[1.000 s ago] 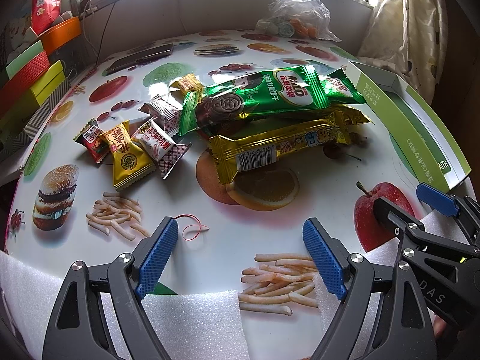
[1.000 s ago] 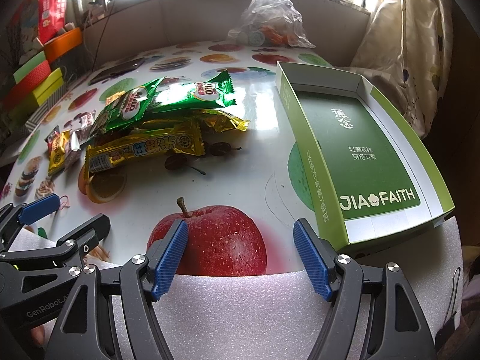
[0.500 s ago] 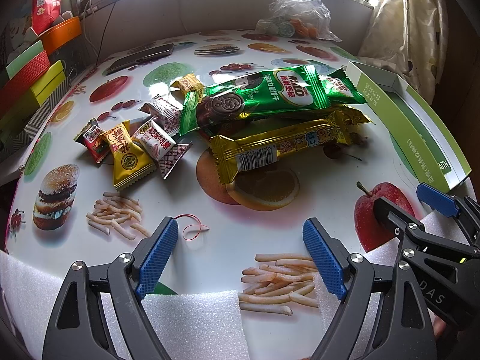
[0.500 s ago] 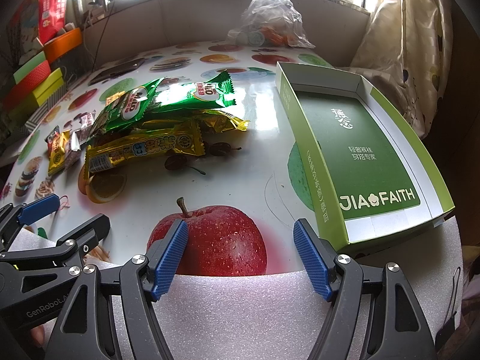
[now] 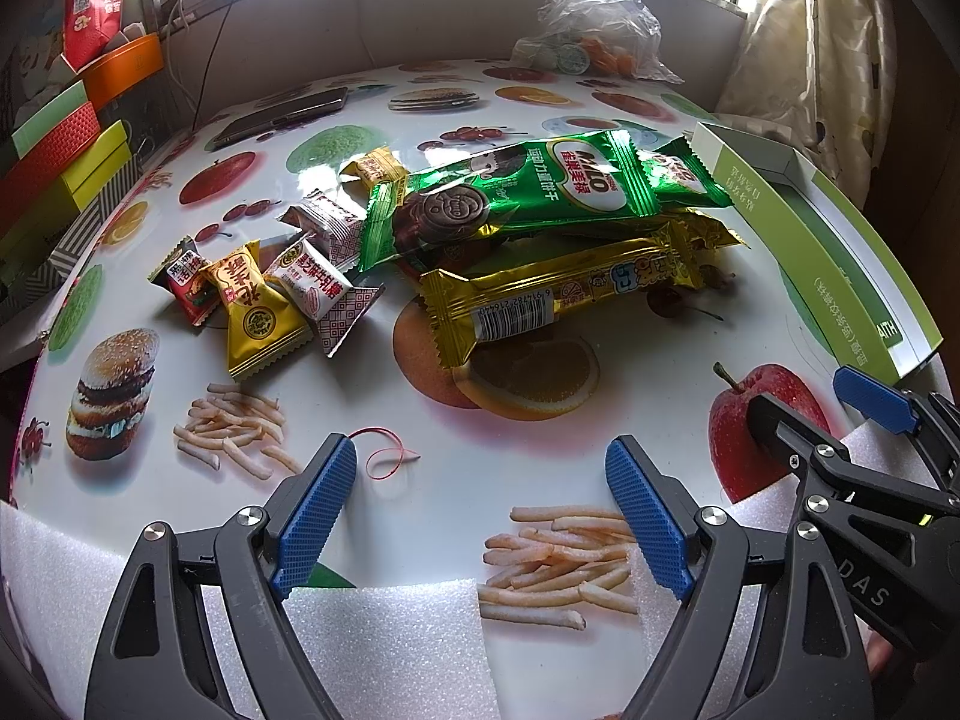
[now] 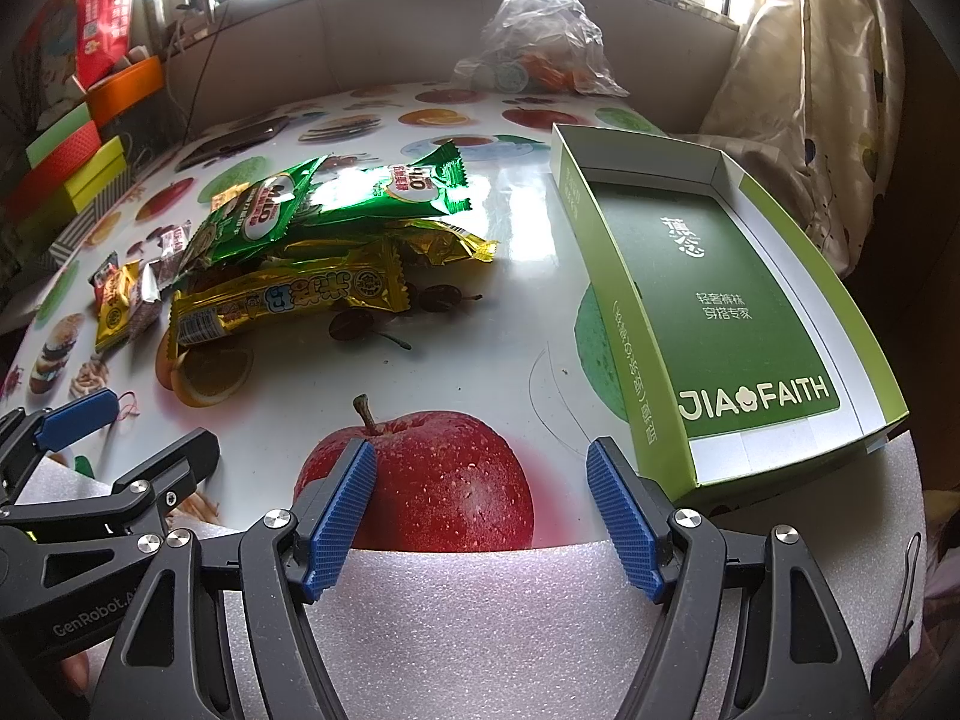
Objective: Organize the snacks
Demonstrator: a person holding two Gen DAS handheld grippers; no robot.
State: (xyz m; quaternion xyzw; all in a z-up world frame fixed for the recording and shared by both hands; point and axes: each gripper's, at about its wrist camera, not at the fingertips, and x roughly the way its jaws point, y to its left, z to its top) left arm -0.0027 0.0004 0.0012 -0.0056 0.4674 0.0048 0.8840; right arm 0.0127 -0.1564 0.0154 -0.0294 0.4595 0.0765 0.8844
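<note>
1. Bare table (image 5: pixel 630 438) lies between the near edge and the snack pile (image 5: pixel 540 240) (only a loose red rubber band (image 5: pixel 387 456) there);
2. Green box (image 6: pixel 708 300) walls off the right edge.

The snack wrappers (image 5: pixel 528 204) are glossy foil. The tablecloth (image 5: pixel 606 444) is smooth and shiny, the green box (image 6: pixel 714 312) matt cardboard, the near foam sheet (image 6: pixel 480 618) rough.

Snack pile (image 5: pixel 540 252) lies mid-table (image 5: pixel 600 432), long bars (image 5: pixel 564 294) stacked, small candies (image 5: pixel 258 300) to their left. Box (image 6: pixel 720 312) sits right of the pile, apart from it. Bag (image 6: pixel 534 48) behind, at table's far edge.
</note>
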